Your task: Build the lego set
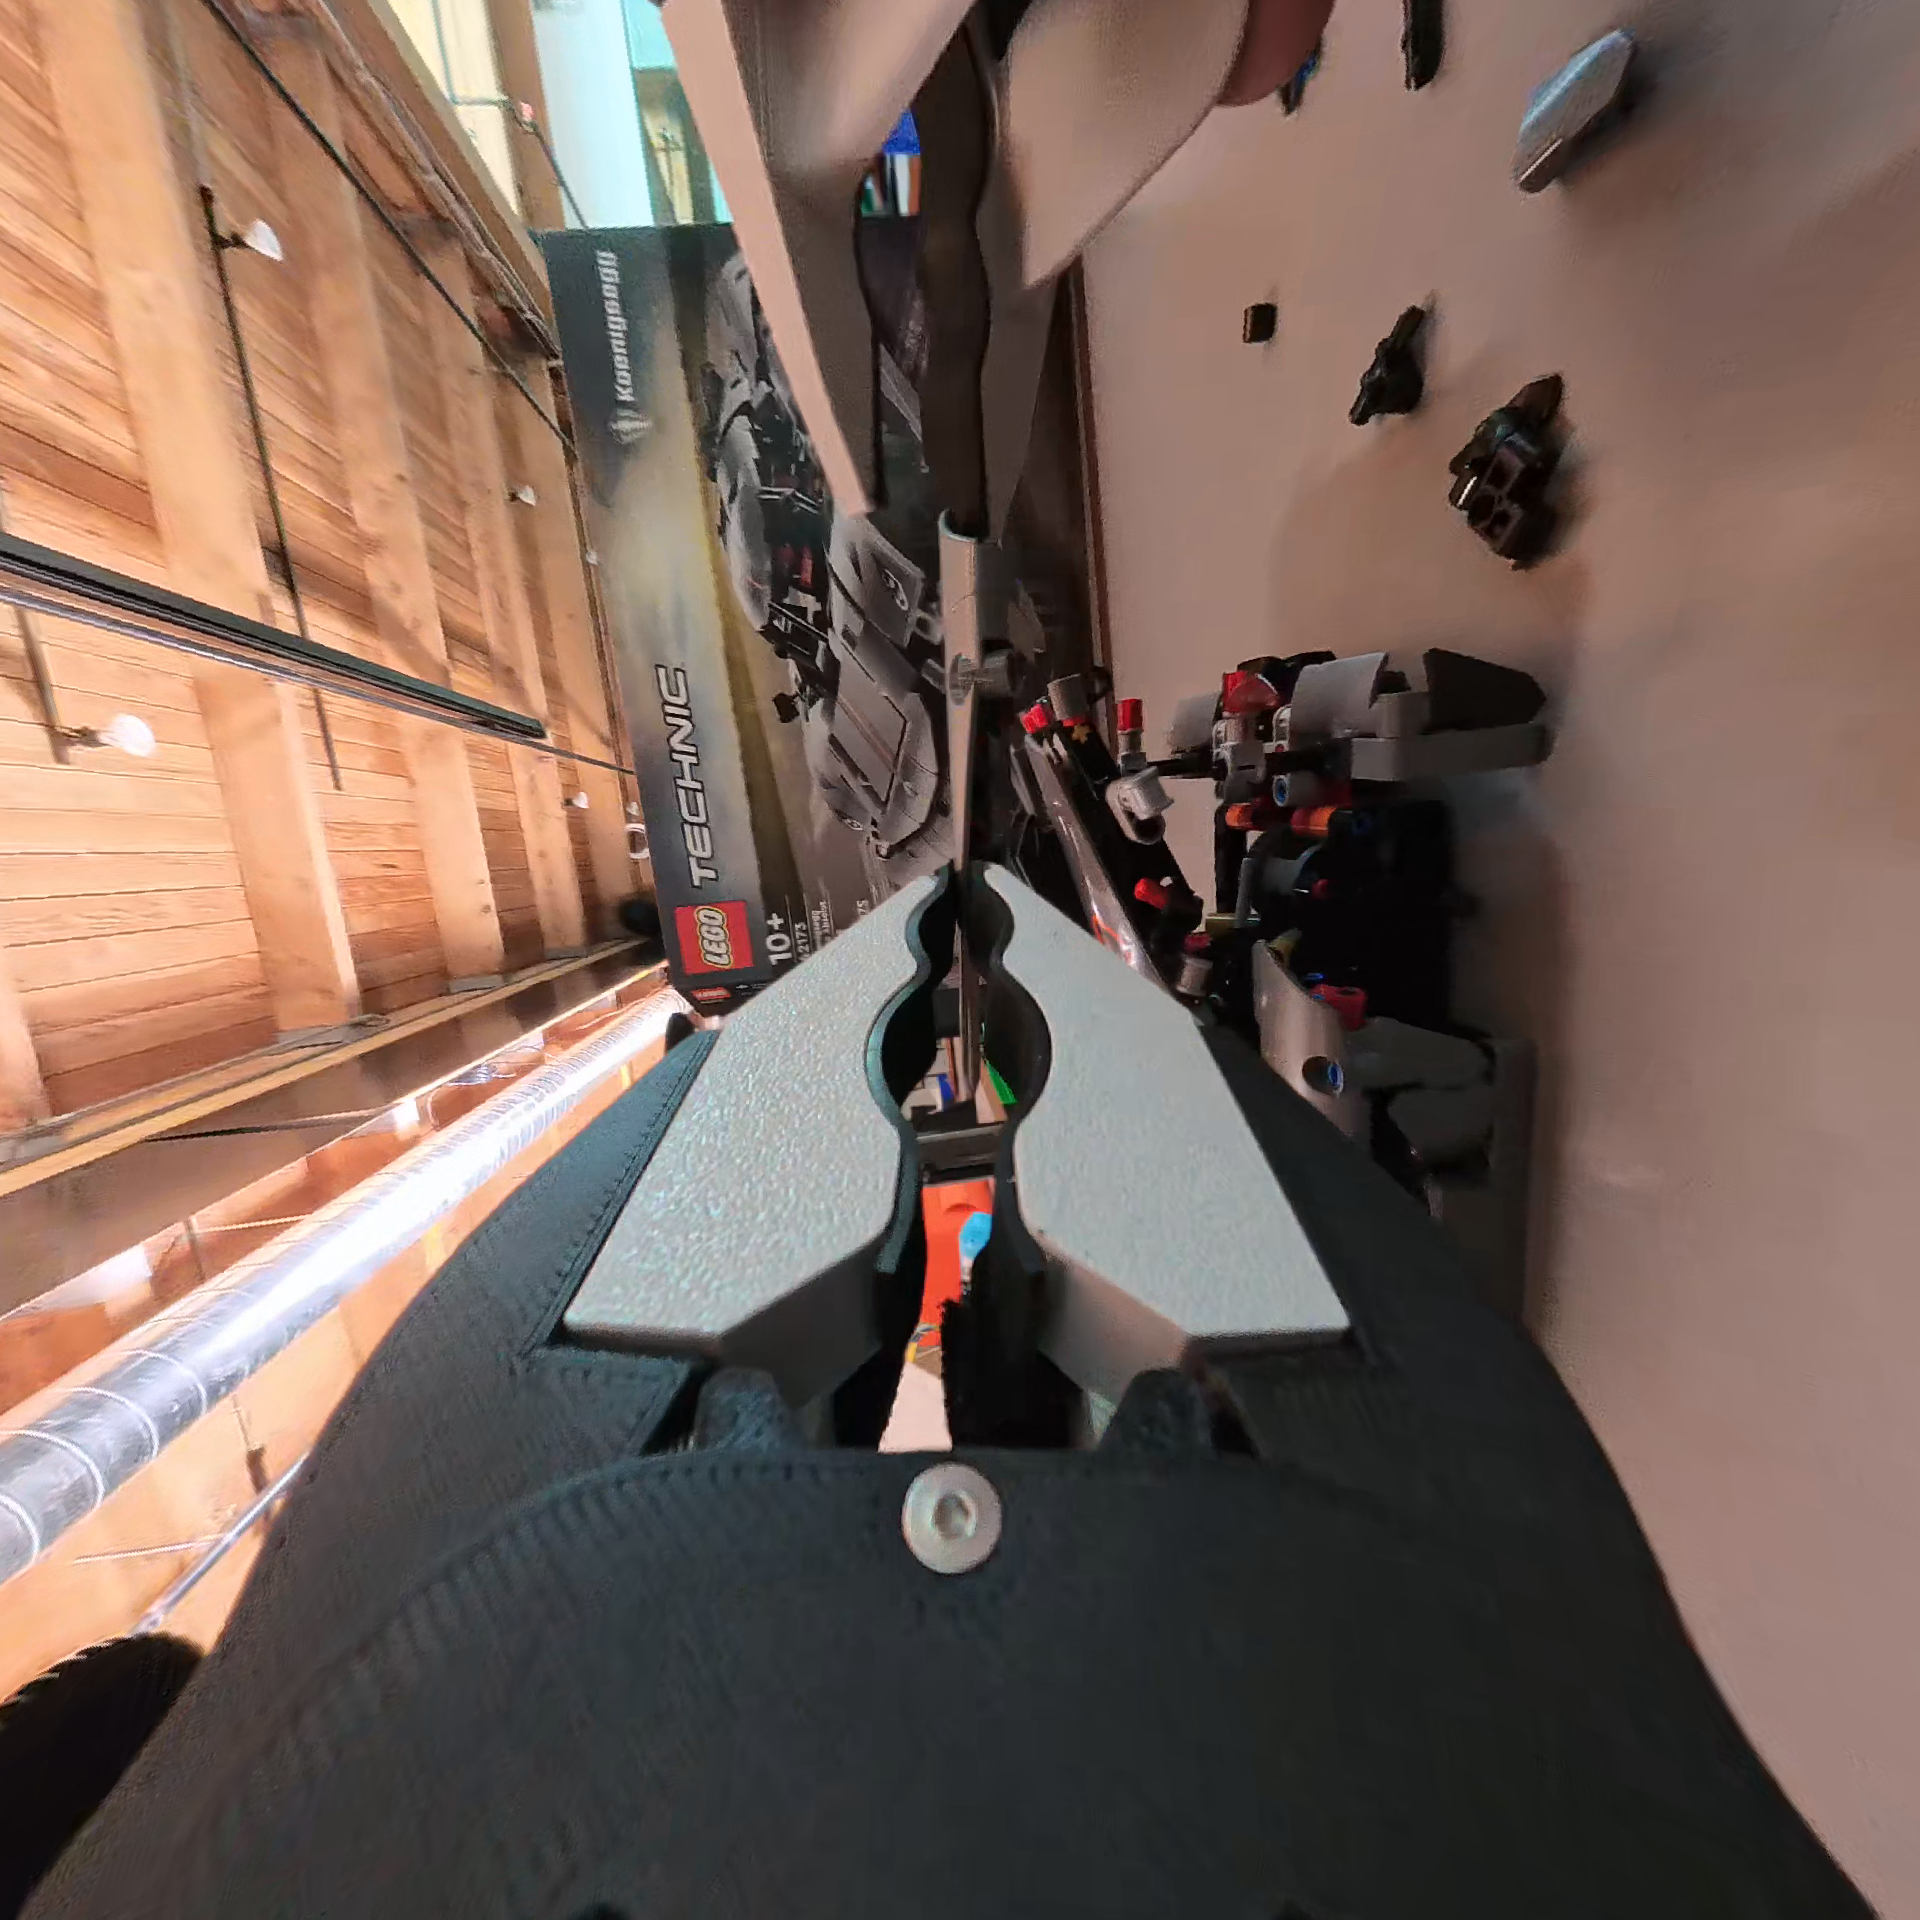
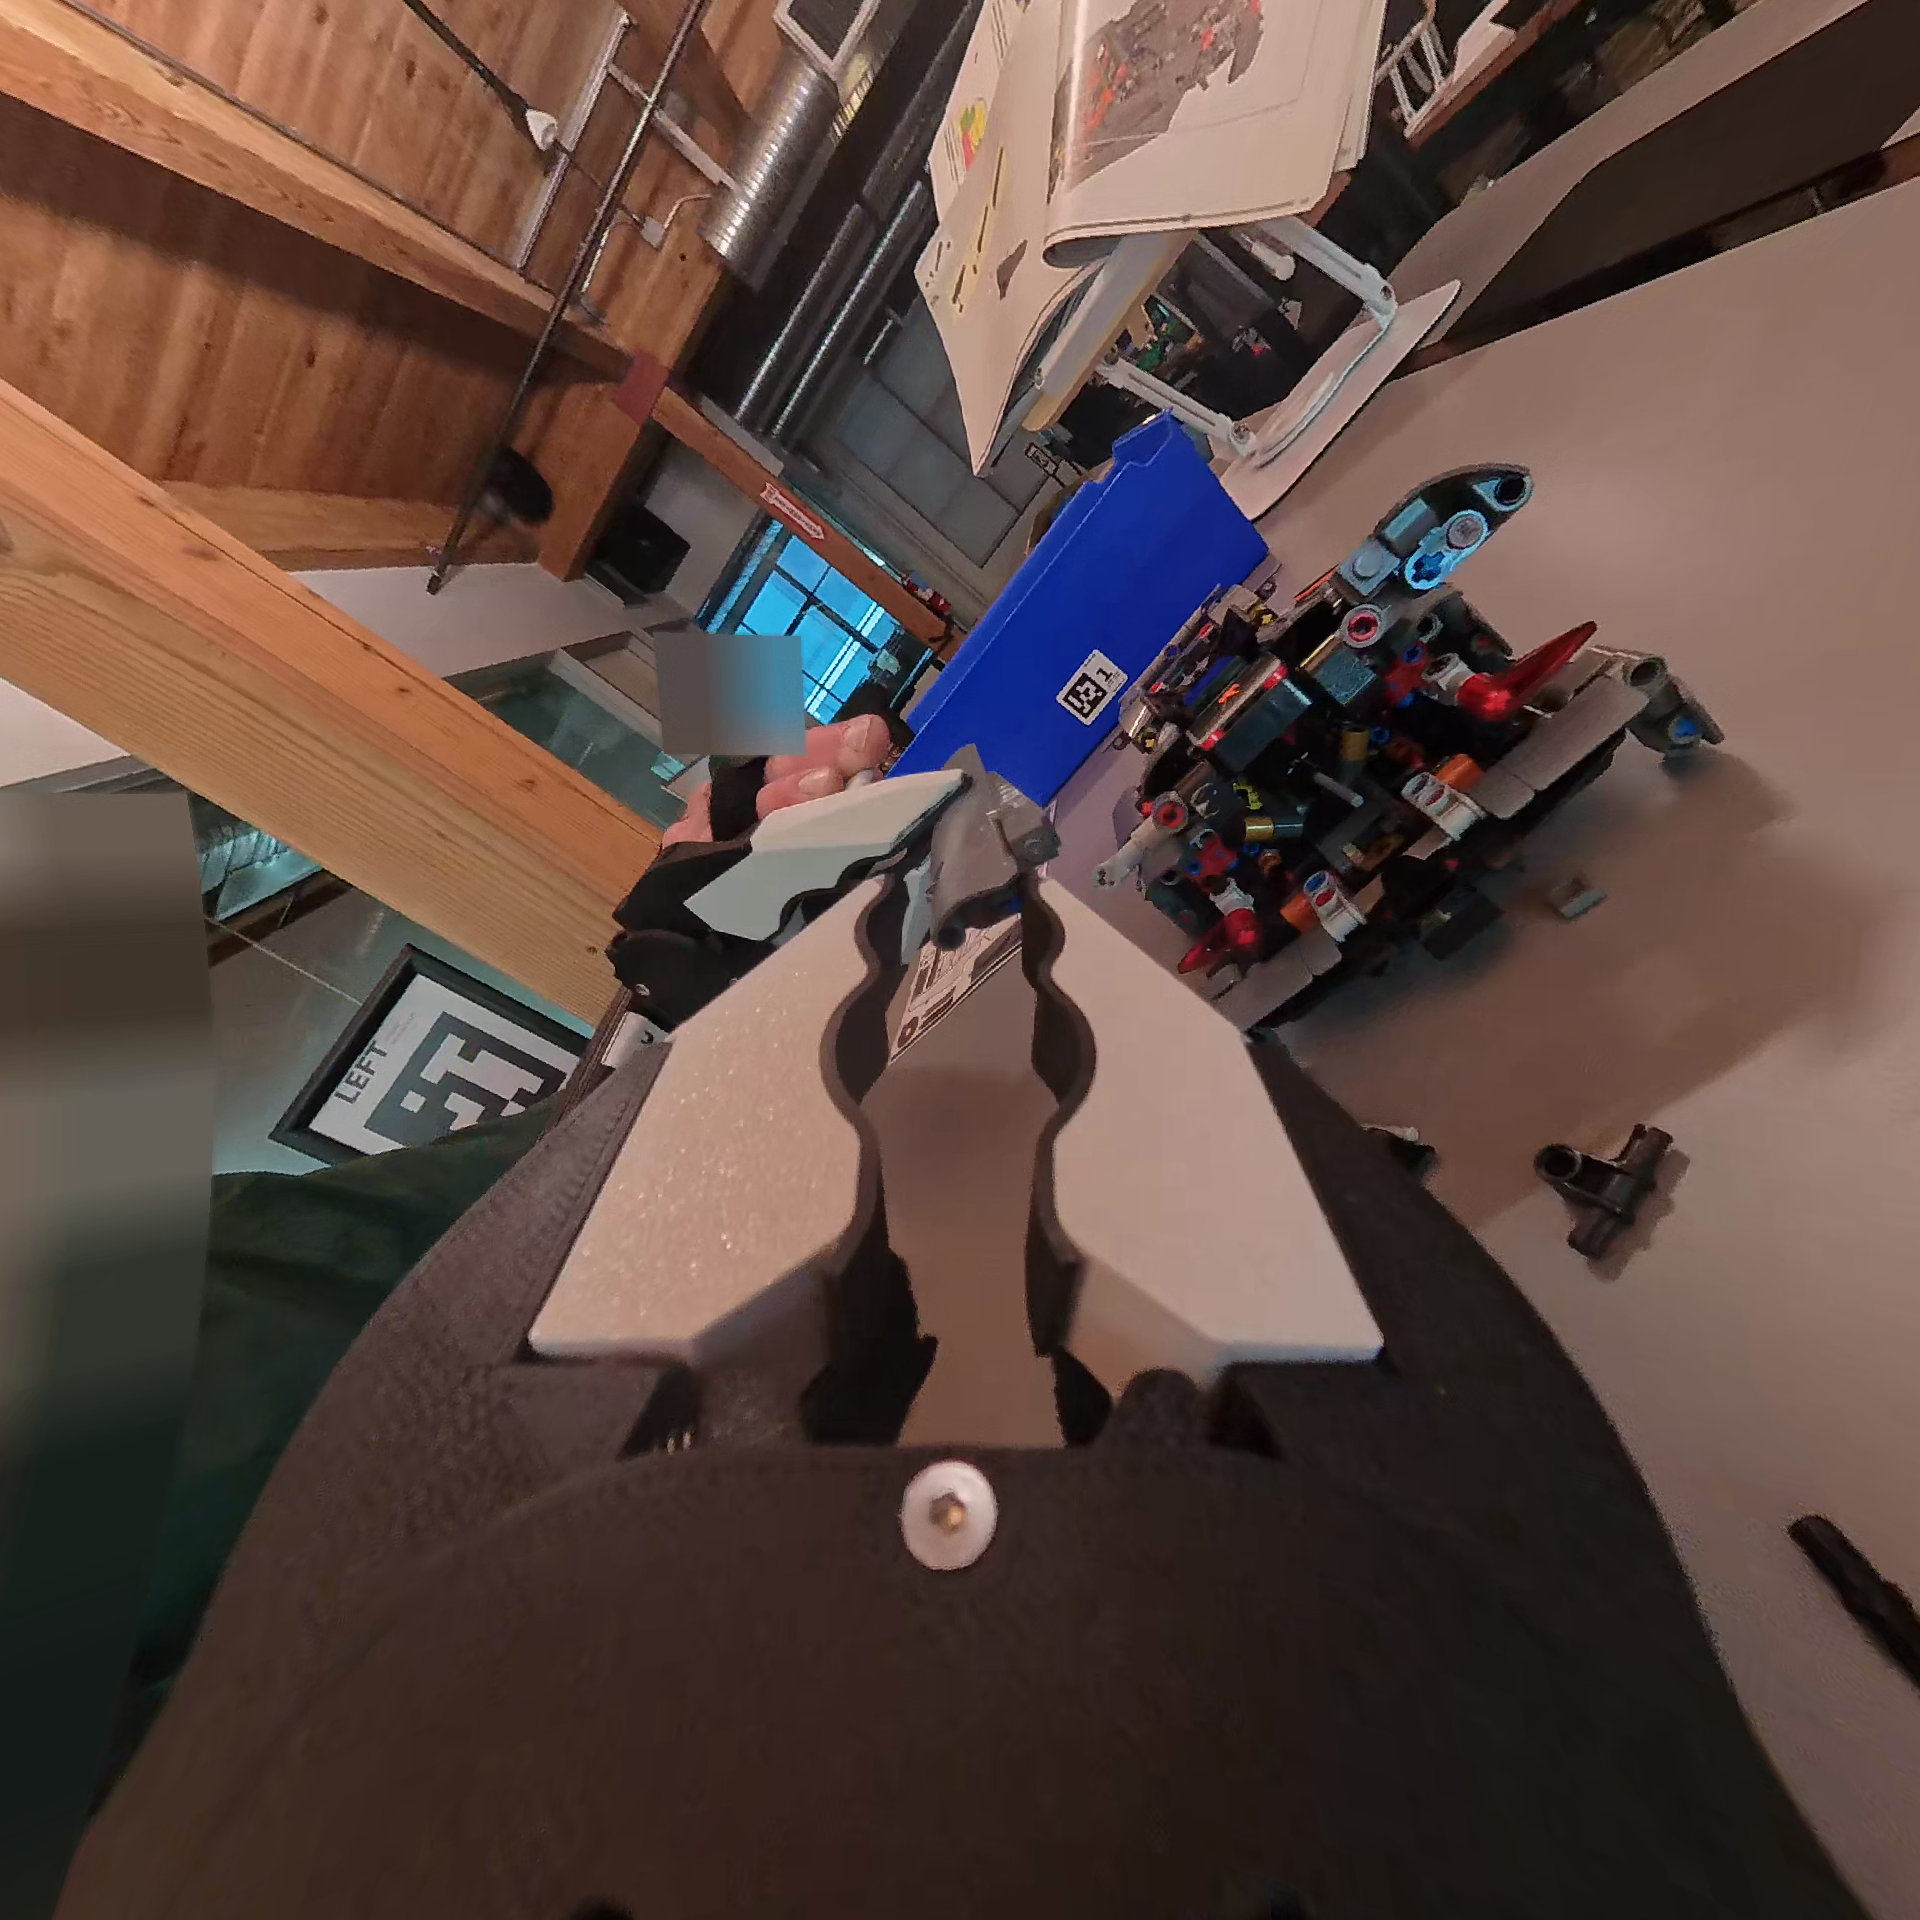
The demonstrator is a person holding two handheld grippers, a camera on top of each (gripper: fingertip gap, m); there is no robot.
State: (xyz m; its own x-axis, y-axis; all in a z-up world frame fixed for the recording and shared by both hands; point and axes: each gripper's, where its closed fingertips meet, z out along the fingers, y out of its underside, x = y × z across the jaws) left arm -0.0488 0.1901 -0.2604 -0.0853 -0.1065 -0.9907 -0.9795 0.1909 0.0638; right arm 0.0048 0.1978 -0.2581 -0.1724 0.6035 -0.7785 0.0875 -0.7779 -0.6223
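Grey panel piece [image 2: 982,842] sits pinched between both our grippers, left [image 1: 964,883] and right [image 2: 961,904], jaws narrowed on it; the half-built car [image 2: 1382,769] waits far right on the tabletop [image 2: 1714,1351], loose parts [image 2: 1605,1184] remaining.

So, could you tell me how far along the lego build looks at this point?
Partly done: the car chassis stands assembled on the table, its mechanism still exposed. In hand: the left gripper and right gripper both pinch a grey panel piece off the model. Left: fitting that panel and the loose black connectors.
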